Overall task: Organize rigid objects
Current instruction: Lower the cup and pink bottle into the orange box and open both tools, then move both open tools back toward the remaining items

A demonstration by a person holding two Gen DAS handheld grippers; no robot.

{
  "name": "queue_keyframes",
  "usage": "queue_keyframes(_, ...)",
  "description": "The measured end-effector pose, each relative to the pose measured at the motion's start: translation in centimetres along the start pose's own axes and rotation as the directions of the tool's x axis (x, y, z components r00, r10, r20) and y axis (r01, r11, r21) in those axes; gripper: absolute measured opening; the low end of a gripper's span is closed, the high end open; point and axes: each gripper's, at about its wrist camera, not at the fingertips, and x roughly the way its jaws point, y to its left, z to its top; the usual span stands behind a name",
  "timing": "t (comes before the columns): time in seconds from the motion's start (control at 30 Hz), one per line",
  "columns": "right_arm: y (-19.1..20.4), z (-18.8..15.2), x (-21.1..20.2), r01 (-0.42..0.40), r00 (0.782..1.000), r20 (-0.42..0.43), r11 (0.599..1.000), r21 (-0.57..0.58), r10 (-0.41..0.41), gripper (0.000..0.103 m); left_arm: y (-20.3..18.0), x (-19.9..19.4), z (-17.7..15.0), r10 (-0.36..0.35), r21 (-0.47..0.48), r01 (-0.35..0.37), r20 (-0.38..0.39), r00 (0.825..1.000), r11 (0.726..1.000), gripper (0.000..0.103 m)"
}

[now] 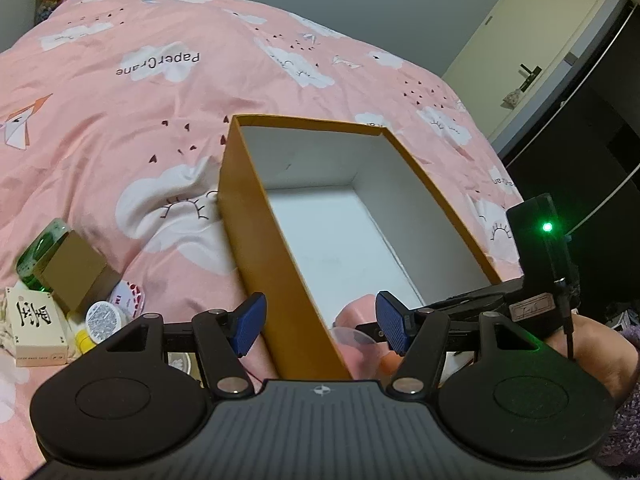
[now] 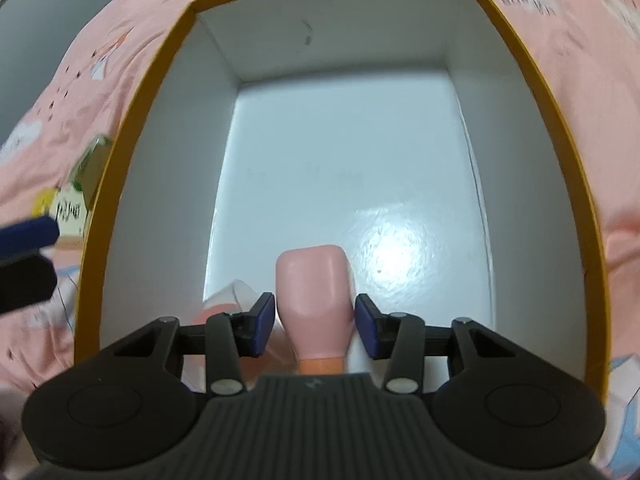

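Observation:
An open orange box (image 1: 256, 236) with a white inside stands on the pink bed; the right wrist view looks straight down into it (image 2: 132, 120). A pink bottle (image 2: 314, 296) lies on the box floor at the near end, between the blue pads of my right gripper (image 2: 315, 330). The pads stand a little apart from its sides, so the gripper is open. A clear cap (image 2: 234, 294) lies beside the bottle. My left gripper (image 1: 320, 326) is open and empty, straddling the box's near left wall. The bottle (image 1: 358, 310) shows faintly there.
Left of the box lie a brown cardboard box (image 1: 76, 270), a green bottle (image 1: 40, 248), a white box with black characters (image 1: 36, 326), a round white tin (image 1: 105, 318) and a yellow cap (image 1: 84, 340). The right gripper's body (image 1: 536, 264) hangs over the box's near right corner.

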Motion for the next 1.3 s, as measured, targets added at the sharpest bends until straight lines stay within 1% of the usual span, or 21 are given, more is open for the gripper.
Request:
queue_keyframes(0.13, 0.1, -0.1, -0.3, -0.002, 1.0, 0.002, 1.0, 0.008, 0.002, 0.045, 0.4, -0.2, -0.3, 0.005, -0.013, -0.005, 0.003, 1.0, 1.0, 0.073)
queue_keyframes(0.2, 0.3, -0.3, -0.7, 0.002, 1.0, 0.01, 1.0, 0.001, -0.002, 0.046, 0.3, -0.2, -0.4, 0.006, -0.015, -0.006, 0.003, 1.0, 1.0, 0.073)
queue_keyframes(0.23, 0.4, -0.4, -0.9, 0.011, 1.0, 0.017, 1.0, -0.006, -0.011, 0.048, 0.3, -0.3, -0.5, 0.007, -0.015, -0.007, 0.003, 1.0, 1.0, 0.073)
queue_keyframes(0.33, 1.2, -0.9, -2.1, 0.053, 0.997, 0.063, 0.997, -0.053, -0.049, 0.053, -0.1, -0.6, -0.8, 0.015, -0.005, -0.015, 0.011, 1.0, 1.0, 0.073)
queue_keyframes(0.43, 2.4, -1.4, -4.1, 0.09, 0.988, 0.136, 0.99, -0.108, -0.075, 0.056, -0.3, -1.3, -1.0, 0.028, 0.009, -0.029, 0.034, 0.999, 1.0, 0.073)
queue_keyframes(0.5, 3.4, -1.9, -5.6, 0.102, 0.979, 0.193, 0.984, -0.144, -0.073, 0.058, -0.4, -1.9, -1.2, 0.042, 0.019, -0.043, 0.058, 0.997, 0.999, 0.073)
queue_keyframes(0.6, 5.3, -2.7, -7.7, 0.099, 0.96, 0.278, 0.974, -0.203, -0.039, 0.066, -0.4, -3.0, -1.4, 0.061, 0.033, -0.064, 0.092, 0.994, 0.997, 0.073)
queue_keyframes(0.63, 6.0, -2.9, -8.3, 0.094, 0.952, 0.305, 0.969, -0.227, -0.021, 0.07, -0.3, -3.3, -1.5, 0.063, 0.037, -0.067, 0.101, 0.993, 0.997, 0.073)
queue_keyframes(0.67, 6.8, -3.2, -8.8, 0.086, 0.943, 0.332, 0.964, -0.251, 0.003, 0.071, -0.2, -3.7, -1.5, 0.065, 0.04, -0.07, 0.112, 0.992, 0.997, 0.069)
queue_keyframes(0.7, 7.4, -3.3, -9.1, 0.08, 0.936, 0.351, 0.96, -0.27, 0.021, 0.07, 0.1, -4.2, -1.6, 0.068, 0.035, -0.073, 0.13, 0.989, 0.997, 0.069)
queue_keyframes(0.73, 8.2, -3.3, -9.3, 0.094, 0.927, 0.374, 0.954, -0.283, 0.02, 0.07, 0.5, -4.6, -1.6, 0.075, 0.028, -0.08, 0.144, 0.987, 0.996, 0.069)
queue_keyframes(0.8, 9.5, -3.4, -9.6, 0.119, 0.908, 0.419, 0.943, -0.309, 0.023, 0.073, 1.4, -5.5, -1.6, 0.099, 0.003, -0.1, 0.171, 0.98, 0.995, 0.069)
queue_keyframes(0.87, 10.3, -3.3, -9.5, 0.117, 0.895, 0.445, 0.943, -0.311, 0.036, 0.083, 2.7, -6.4, -1.8, 0.121, -0.024, -0.119, 0.205, 0.971, 0.993, 0.069)
queue_keyframes(0.97, 11.4, -2.8, -9.1, 0.074, 0.884, 0.462, 0.953, -0.295, 0.075, 0.083, 4.7, -7.4, -1.9, 0.161, -0.078, -0.145, 0.251, 0.955, 0.986, 0.069)
queue_keyframes(1.07, 13.2, -2.4, -8.4, 0.053, 0.874, 0.477, 0.957, -0.286, 0.094, 0.083, 6.9, -7.9, -2.4, 0.23, -0.146, -0.194, 0.288, 0.93, 0.97, 0.069)
queue_keyframes(1.13, 14.7, -2.0, -7.4, 0.043, 0.868, 0.485, 0.957, -0.289, 0.107, 0.083, 8.1, -8.0, -2.6, 0.295, -0.175, -0.252, 0.292, 0.91, 0.952, 0.069)
queue_keyframes(1.2, 16.1, -1.9, -6.5, 0.031, 0.86, 0.495, 0.954, -0.3, 0.128, 0.083, 9.4, -8.1, -2.9, 0.346, -0.199, -0.298, 0.285, 0.894, 0.934, 0.069)
queue_keyframes(1.27, 17.5, -1.9, -5.4, 0.031, 0.854, 0.503, 0.951, -0.308, 0.135, 0.082, 10.9, -8.0, -3.1, 0.376, -0.235, -0.318, 0.267, 0.887, 0.918, 0.069)
queue_keyframes(1.3, 18.0, -1.9, -4.9, 0.033, 0.85, 0.51, 0.95, -0.31, 0.136, 0.082, 11.7, -7.8, -3.3, 0.384, -0.257, -0.32, 0.257, 0.887, 0.912, 0.069)
